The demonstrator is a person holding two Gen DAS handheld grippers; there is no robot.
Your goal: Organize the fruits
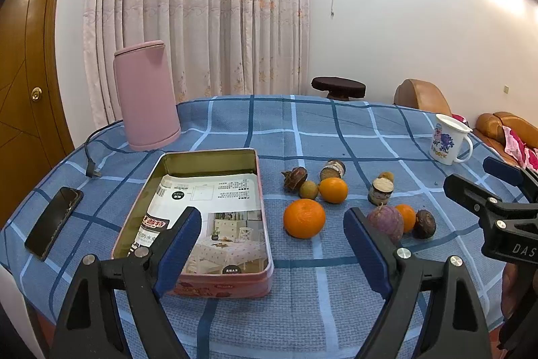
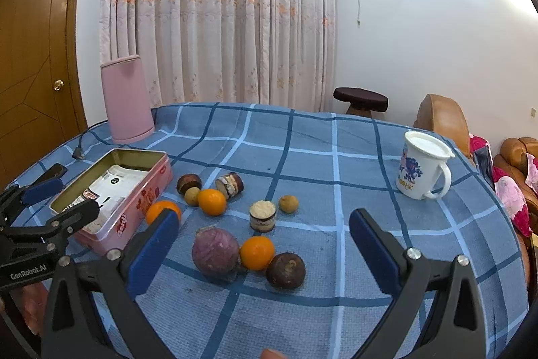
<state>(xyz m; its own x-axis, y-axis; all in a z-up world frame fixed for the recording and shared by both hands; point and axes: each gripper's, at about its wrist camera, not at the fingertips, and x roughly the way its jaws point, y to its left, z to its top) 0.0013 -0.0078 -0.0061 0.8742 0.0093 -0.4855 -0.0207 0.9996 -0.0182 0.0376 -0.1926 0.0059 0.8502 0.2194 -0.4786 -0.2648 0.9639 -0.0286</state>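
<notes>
Left tool (image 1: 272,227): spread wide, holding nothing, raised over the near edge of the tabletop (image 1: 302,137).
Right tool (image 2: 264,232): spread wide, holding nothing, raised over the near edge, to the right of the left tool.
Tin (image 1: 260,190): open pink box, paper sheet inside, no fruit in it; its near end lies behind the left tool's left finger (image 1: 178,253).
Big orange (image 1: 304,218): on the cloth just right of the tin, between the left tool's fingers, beyond the tips.
Purple fruit (image 2: 215,253): beyond the right tool, near its left finger; touches a small orange (image 2: 257,252).
Dark fruit (image 2: 285,270): just right of that small orange, between the right tool's fingers, beyond them.
Far cluster: second orange (image 2: 212,202), brown fruit (image 2: 192,195), dark husk (image 2: 189,183), all close together, well beyond both tools.
Jars: one lying (image 2: 229,185), one upright (image 2: 262,216), among the fruit.
Loose brown fruit (image 2: 289,203): just right of the upright jar.
Mug (image 2: 422,170): far right, well apart from the fruit.
Kettle (image 1: 146,96), phone (image 1: 53,222): left side of the tabletop.
</notes>
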